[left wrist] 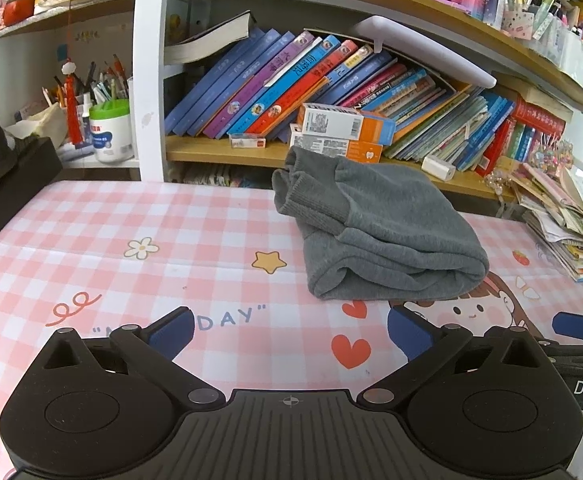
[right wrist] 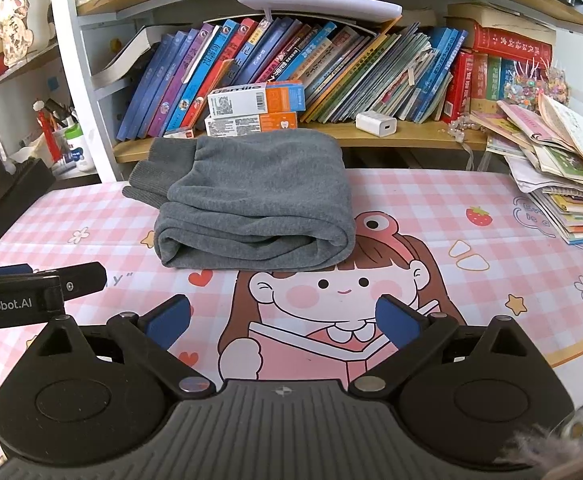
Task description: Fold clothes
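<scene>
A grey garment (left wrist: pixel 379 232) (right wrist: pixel 251 200) lies folded into a thick bundle on the pink checked tablecloth (left wrist: pixel 131 216) (right wrist: pixel 431 208), its ribbed cuffs pointing to the back left. My left gripper (left wrist: pixel 289 334) hovers open in front of the bundle, a little to its left, with nothing between its blue pads. My right gripper (right wrist: pixel 283 322) is open too, held near the table's front edge, short of the garment. The right gripper's tip (left wrist: pixel 579 328) shows at the right edge of the left wrist view. The left gripper's body (right wrist: pixel 39 288) shows at the left of the right wrist view.
A bookshelf (right wrist: pixel 331 136) full of leaning books stands right behind the garment, with two orange boxes (right wrist: pixel 255 110) and a white charger (right wrist: pixel 375 123) on its lower board. A loose pile of booklets (right wrist: pixel 563 184) lies at the table's right. A pen pot (left wrist: pixel 109 128) stands at the left.
</scene>
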